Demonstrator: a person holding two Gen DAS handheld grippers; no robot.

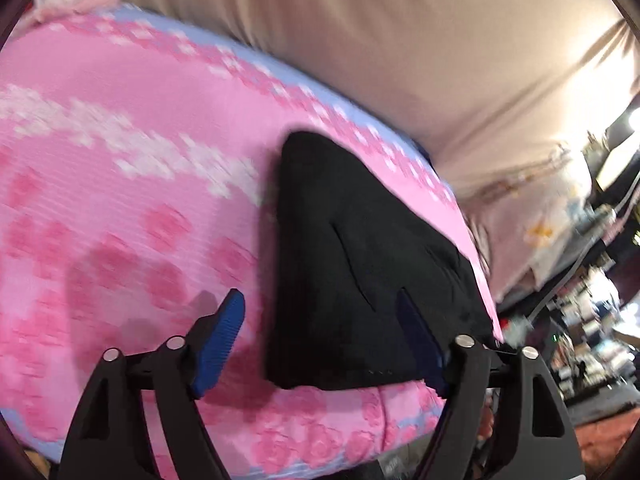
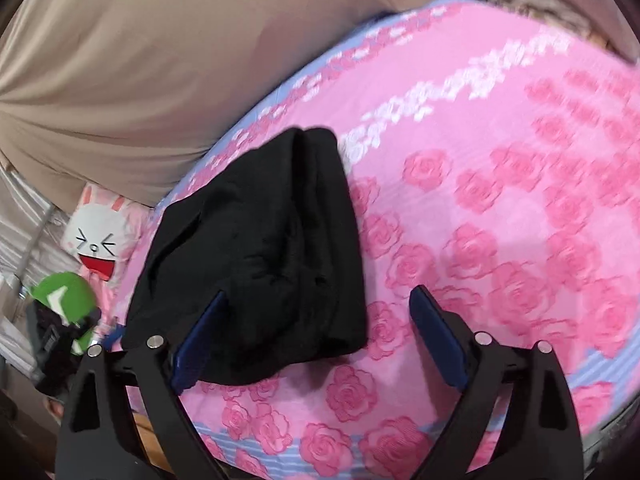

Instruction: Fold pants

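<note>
A: Where are the pants?

B: The pants (image 2: 256, 256) lie as a compact black bundle on the pink rose blanket (image 2: 500, 208), close to the blanket's edge by the tan sheet (image 2: 132, 72).

A: And the claws?

B: The left gripper (image 1: 320, 340) and the right gripper (image 2: 320, 340) are both spread wide, holding nothing, above the bundle's near edge.

A: What's left?

B: Probably only tidying: press the layers flat and square the corners. Past the bundle, the blanket offers plenty of bare room; the rabbit cushion (image 2: 96, 240) sits just off the blanket's edge.
</note>
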